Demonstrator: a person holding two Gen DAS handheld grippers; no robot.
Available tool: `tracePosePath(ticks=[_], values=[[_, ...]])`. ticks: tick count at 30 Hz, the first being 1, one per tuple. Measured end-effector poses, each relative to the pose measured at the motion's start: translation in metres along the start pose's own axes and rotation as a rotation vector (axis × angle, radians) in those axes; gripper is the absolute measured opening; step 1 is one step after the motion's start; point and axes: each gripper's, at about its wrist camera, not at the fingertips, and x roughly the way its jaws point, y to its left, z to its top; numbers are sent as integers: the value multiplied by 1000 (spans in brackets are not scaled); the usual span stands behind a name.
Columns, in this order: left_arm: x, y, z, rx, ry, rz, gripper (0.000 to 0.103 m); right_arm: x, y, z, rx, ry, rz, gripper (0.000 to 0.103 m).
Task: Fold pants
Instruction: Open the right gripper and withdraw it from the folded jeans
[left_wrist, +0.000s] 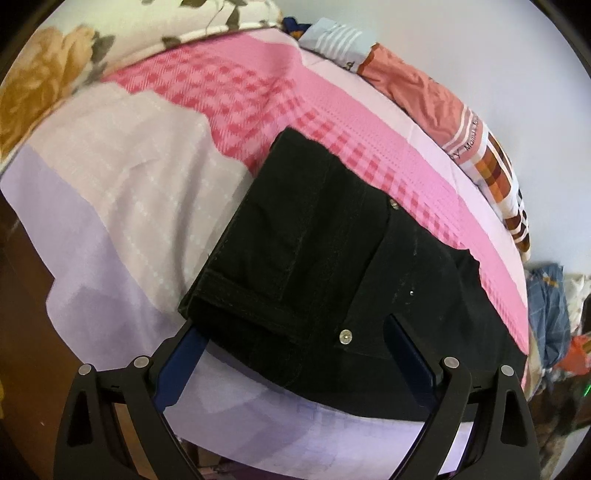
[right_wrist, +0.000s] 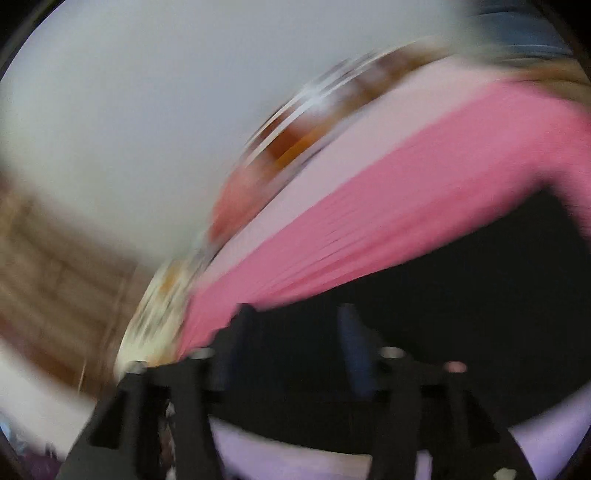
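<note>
Two grippers are working low in frame. Left gripper (left_wrist: 295, 332) is hovering wide open astride the pants (left_wrist: 332, 258), gripping nothing, likely squaring the fold. Right gripper (right_wrist: 291, 332), blurred, is standing part-open over black cloth, hold unclear. Pants are lying folded at centre on the bedsheet (left_wrist: 129, 166).

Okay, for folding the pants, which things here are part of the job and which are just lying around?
Job: black pants, left gripper, right gripper.
Lying about: floral pillow, orange cloth, checked cloth, clothes pile.
</note>
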Motion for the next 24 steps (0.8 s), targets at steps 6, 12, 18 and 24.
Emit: tracePosePath(ticks=[6,12,18,24], values=[[-7,-10,0,64,-26,10,94,167,101,-11,-413,309,-21,53],[-10,-3,4,77,-63,49,94,231,112,-8,-552,399,-76,53],[-15,1,8,79,-112,77,94,283,109,2,-630,523,-107,45],[-4,11,10,59,-83,103,94,303,112,-11,-725,659,-93,19]])
